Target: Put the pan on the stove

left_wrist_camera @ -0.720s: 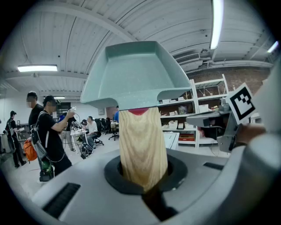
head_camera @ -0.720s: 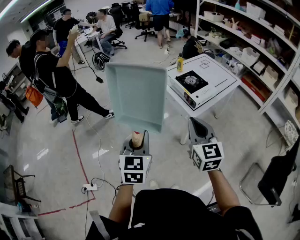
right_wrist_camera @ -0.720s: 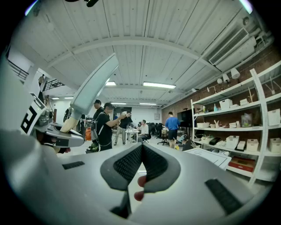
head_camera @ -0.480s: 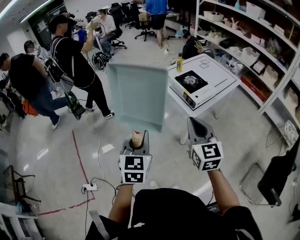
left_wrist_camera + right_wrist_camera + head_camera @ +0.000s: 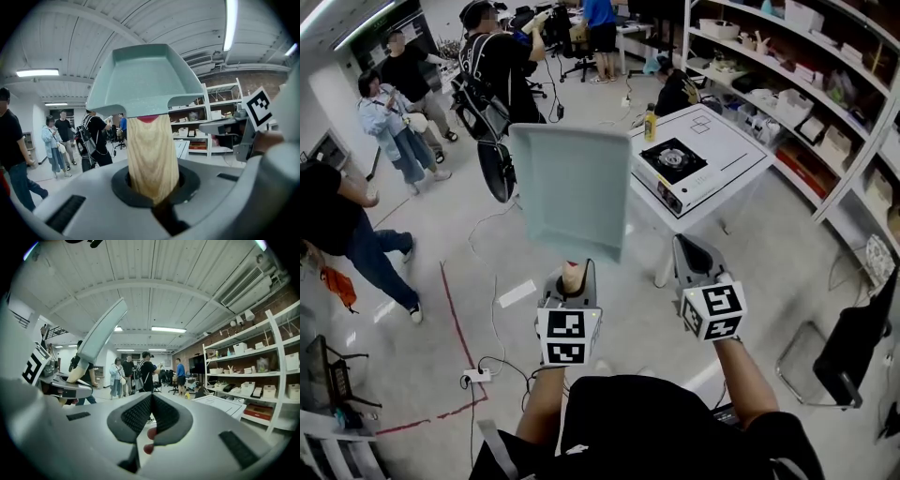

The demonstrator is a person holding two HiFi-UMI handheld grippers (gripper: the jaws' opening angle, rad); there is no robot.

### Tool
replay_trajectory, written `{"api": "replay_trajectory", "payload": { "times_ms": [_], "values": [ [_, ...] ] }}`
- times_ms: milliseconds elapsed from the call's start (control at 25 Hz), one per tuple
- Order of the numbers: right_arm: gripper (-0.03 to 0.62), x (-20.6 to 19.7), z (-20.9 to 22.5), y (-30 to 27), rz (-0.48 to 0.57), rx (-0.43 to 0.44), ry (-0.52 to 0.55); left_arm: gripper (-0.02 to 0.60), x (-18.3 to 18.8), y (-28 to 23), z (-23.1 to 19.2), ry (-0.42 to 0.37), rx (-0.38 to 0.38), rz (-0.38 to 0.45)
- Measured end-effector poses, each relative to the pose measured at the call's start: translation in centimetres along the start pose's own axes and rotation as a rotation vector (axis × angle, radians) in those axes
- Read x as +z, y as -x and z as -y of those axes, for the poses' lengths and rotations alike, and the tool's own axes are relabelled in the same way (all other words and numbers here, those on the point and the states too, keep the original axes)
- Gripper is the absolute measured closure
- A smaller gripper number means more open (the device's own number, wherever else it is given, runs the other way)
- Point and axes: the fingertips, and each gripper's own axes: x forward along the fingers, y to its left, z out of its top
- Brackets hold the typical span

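Lower end of the pan handle (image 5: 152, 157) out of sight inside the left gripper (image 5: 154, 199).

Pan (image 5: 572, 192) is up in front of the person, its handle (image 5: 152, 154) down between the fingers of the left gripper (image 5: 570, 274). Right gripper (image 5: 694, 255) is just right of the left one, apart from the pan, nothing between its fingers. Tabletop (image 5: 741, 155) is right of and beyond the pan. Stove (image 5: 675, 164) sits on the tabletop at its near-left side. Bottle (image 5: 650, 124) is on the far-left corner, behind the stove. Shelves (image 5: 825, 103) run right of the tabletop. People (image 5: 394, 141) stand on the floor left of and behind the pan. Power strip (image 5: 478, 375) lies on the floor, left of the person's left arm.
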Motion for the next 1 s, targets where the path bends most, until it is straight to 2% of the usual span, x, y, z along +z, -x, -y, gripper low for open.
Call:
{"api": "replay_trajectory", "payload": {
  "times_ms": [480, 1000],
  "values": [
    [0.591, -1.3, 2.1, 0.3, -0.014, -0.003, -0.021, 0.554, -0.4, -1.3, 1.7, -0.027, -0.006, -0.014],
    [0.592, -1.4, 3.7, -4.3, -0.026, -0.022, -0.015, 0.554, 0.2, -5.9, -0.3, -0.029, -0.029, -0.009]
  ]
}}
